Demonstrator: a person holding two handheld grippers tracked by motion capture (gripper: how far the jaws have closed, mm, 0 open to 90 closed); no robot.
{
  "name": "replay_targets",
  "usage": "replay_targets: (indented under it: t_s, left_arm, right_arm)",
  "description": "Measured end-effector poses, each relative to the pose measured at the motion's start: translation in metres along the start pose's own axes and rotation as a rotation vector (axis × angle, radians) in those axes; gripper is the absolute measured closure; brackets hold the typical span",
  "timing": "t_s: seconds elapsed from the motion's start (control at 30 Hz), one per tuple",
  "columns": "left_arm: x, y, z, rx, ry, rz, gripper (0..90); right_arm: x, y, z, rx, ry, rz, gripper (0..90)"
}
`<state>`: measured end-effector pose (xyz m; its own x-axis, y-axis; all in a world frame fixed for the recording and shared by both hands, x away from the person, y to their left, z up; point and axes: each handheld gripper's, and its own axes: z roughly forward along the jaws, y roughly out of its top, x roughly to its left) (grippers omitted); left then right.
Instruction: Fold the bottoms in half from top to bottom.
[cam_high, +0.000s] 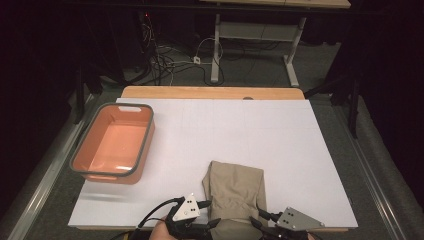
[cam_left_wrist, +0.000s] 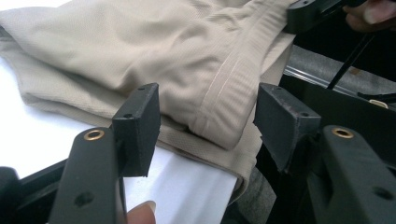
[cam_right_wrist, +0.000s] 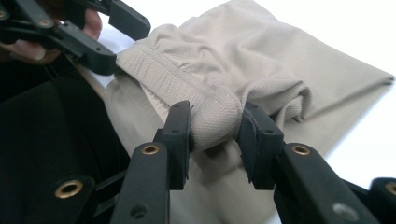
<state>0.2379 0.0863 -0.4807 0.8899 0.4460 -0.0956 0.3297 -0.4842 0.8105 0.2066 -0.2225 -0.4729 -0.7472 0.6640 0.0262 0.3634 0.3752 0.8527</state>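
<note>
Soft tan folded cloth lying at the near edge of the flat white table top, partly hanging over the edge. Right gripper pinching a thick rolled fold of the cloth, pads pressed on both sides. Left gripper spread wide around the cloth's hem, pads not touching it. Both grippers close together at the near end of the cloth. Orange plastic tub with a grey rim sitting well apart, at the table's left side.

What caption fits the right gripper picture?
Right gripper pinching a fold of the beige cloth.
</note>
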Motion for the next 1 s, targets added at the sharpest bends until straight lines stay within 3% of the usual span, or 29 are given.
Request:
replay_targets:
  t_s: [0.1,0.17,0.2,0.23,0.3,0.37,0.47,0.57,0.67,0.77,0.83,0.93,1.0]
  left_arm:
    - [0.001,-0.002,0.005,0.026,0.001,-0.001,40.8]
    - [0.002,-0.002,0.008,0.033,-0.008,-0.009,45.2]
    - [0.001,-0.002,0.009,0.042,-0.01,-0.004,49.0]
    - [0.001,-0.002,0.009,0.046,-0.004,0.004,52.9]
    - [0.0,-0.002,0.009,0.046,0.003,0.013,59.6]
    - [0.001,-0.002,0.008,0.046,-0.004,0.014,62.3]
    - [-0.001,0.003,0.002,0.025,-0.047,-0.004,63.5]
    - [-0.017,0.011,-0.01,0.009,-0.075,0.016,63.3]
    - [-0.024,0.014,-0.009,0.034,-0.113,0.034,62.4]
    - [-0.02,0.012,-0.004,0.059,-0.128,0.014,55.2]
    - [-0.017,0.014,-0.009,0.038,-0.112,0.009,50.0]
    - [-0.007,0.017,-0.018,-0.022,-0.074,-0.031,44.0]
    - [0.004,0.017,-0.021,-0.051,-0.042,-0.061,42.4]
  right_arm:
    - [-0.006,-0.004,0.004,0.033,-0.023,0.026,43.0]
    - [-0.009,-0.006,0.011,0.054,0.02,0.036,41.2]
    - [-0.008,-0.007,0.016,0.07,0.016,0.024,41.2]
    - [-0.006,-0.008,0.02,0.09,0.01,0.009,41.9]
    - [-0.003,-0.008,0.022,0.078,-0.005,-0.034,58.5]
    - [-0.002,-0.007,0.022,0.08,0.006,-0.042,62.8]
    - [-0.001,-0.006,0.015,0.069,0.012,-0.039,66.0]
    - [0.002,-0.002,-0.001,0.03,0.006,-0.029,65.5]
    - [0.005,-0.005,-0.017,0.016,-0.009,-0.042,61.7]
    - [0.001,-0.012,-0.019,0.054,-0.012,-0.017,43.4]
    - [-0.002,-0.012,-0.022,0.036,-0.025,0.016,35.8]
    - [-0.005,-0.006,-0.03,-0.036,-0.02,0.068,34.4]
    - [-0.007,-0.004,-0.031,-0.047,-0.04,0.077,33.2]
